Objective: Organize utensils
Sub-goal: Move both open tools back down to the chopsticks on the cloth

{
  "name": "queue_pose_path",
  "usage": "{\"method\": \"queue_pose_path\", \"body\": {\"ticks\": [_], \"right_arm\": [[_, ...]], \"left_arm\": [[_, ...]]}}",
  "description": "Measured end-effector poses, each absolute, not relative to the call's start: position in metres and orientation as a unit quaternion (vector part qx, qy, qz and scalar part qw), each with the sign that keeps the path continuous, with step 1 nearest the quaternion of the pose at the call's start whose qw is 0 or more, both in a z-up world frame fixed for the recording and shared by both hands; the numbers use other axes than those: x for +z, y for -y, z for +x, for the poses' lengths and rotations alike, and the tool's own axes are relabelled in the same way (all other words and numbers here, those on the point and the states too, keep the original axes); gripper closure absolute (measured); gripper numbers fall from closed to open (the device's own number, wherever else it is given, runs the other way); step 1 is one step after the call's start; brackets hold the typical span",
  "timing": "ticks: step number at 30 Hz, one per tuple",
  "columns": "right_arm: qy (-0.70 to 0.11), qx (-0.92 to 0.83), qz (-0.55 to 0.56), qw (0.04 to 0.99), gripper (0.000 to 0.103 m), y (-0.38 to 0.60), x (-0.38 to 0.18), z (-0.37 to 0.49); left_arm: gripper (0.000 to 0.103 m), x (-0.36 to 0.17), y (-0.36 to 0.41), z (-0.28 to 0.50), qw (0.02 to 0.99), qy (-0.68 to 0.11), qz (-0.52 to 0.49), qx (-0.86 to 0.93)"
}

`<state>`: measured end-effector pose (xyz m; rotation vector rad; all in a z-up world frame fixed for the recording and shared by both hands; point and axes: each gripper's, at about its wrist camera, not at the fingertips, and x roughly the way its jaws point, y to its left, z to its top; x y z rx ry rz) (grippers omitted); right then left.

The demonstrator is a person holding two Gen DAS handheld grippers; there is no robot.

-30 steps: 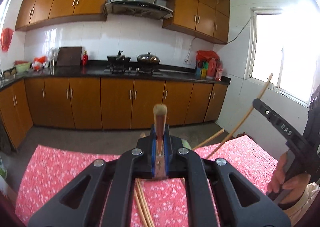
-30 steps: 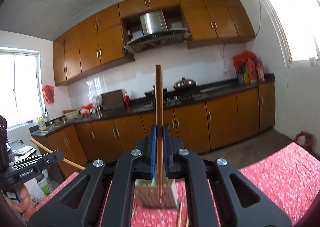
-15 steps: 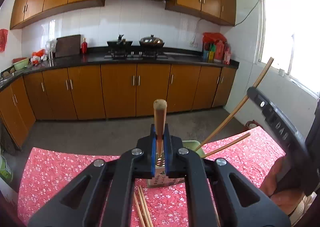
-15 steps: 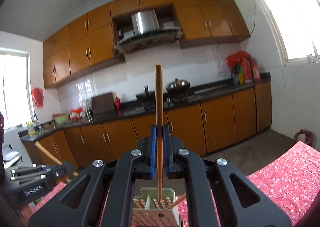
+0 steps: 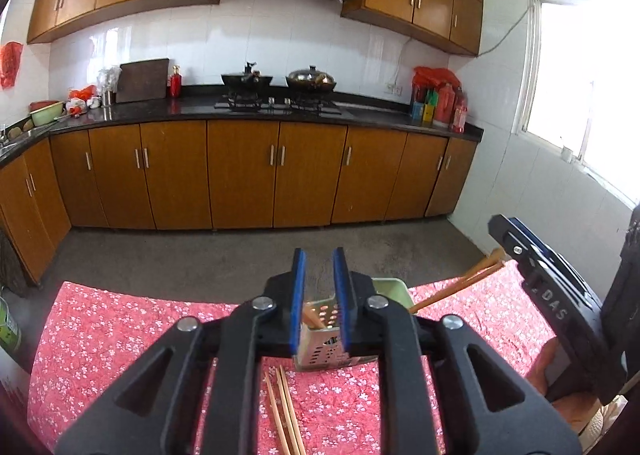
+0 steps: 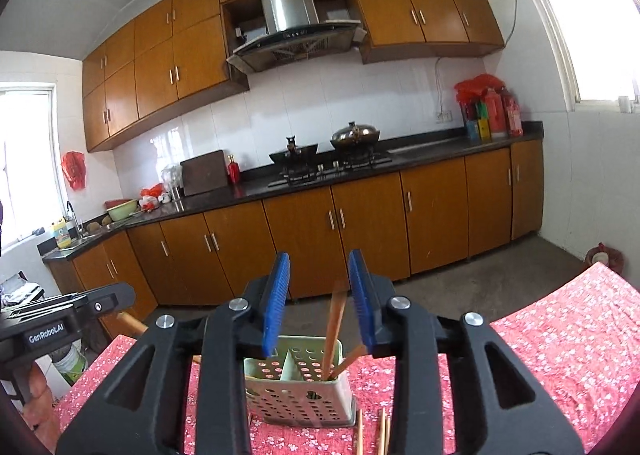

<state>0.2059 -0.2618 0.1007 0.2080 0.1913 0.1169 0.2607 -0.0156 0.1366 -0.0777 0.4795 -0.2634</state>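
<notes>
A pale green perforated utensil holder (image 6: 296, 391) stands on the red floral tablecloth (image 5: 120, 335). My right gripper (image 6: 318, 259) hangs just above the holder with its jaws opening. A wooden chopstick (image 6: 334, 331) stands free between the jaws in the holder's right compartment, beside a second, tilted one. My left gripper (image 5: 319, 257) is over the holder (image 5: 324, 335) too, its jaws opening. A chopstick end (image 5: 312, 319) lies loose between its pads, leaning out of the holder. Several chopsticks (image 5: 284, 407) lie on the cloth in front.
Two chopsticks (image 5: 460, 287) lean out of the holder toward the other gripper's body (image 5: 552, 295) at the right. Beyond the table's far edge lie a grey floor and brown cabinets (image 5: 240, 175). A bucket (image 6: 70, 363) stands by the table's left corner.
Both grippers came down and forward over the holder. Each was shut on an upright chopstick; now both stand open and the chopsticks have dropped into the holder.
</notes>
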Motion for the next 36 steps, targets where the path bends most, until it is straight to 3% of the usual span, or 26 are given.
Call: {"method": "queue_pose_path", "body": {"ticks": [8, 15, 17, 22, 31, 36], "right_arm": [[-0.09, 0.035, 0.102, 0.99, 0.066, 0.286, 0.109, 0.149], [-0.245, 0.011, 0.093, 0.965, 0.066, 0.303, 0.014, 0.147], [-0.309, 0.03, 0.097, 0.946, 0.076, 0.301, -0.024, 0.156], [-0.398, 0.055, 0.092, 0.911, 0.086, 0.284, -0.084, 0.165], [-0.427, 0.06, 0.072, 0.899, 0.087, 0.268, -0.109, 0.164], [-0.429, 0.046, 0.062, 0.9, 0.095, 0.269, -0.118, 0.168]], "left_arm": [[0.083, 0.149, -0.016, 0.2, 0.971, -0.2, -0.061, -0.114], [0.081, 0.074, -0.051, 0.167, 0.961, -0.262, -0.056, -0.071], [0.081, 0.047, -0.057, 0.169, 0.954, -0.293, -0.047, -0.049], [0.081, -0.012, -0.067, 0.171, 0.931, -0.36, -0.057, -0.037], [0.081, -0.048, -0.061, 0.17, 0.912, -0.4, -0.066, -0.058], [0.081, -0.057, -0.045, 0.173, 0.905, -0.413, -0.066, -0.077]]}}
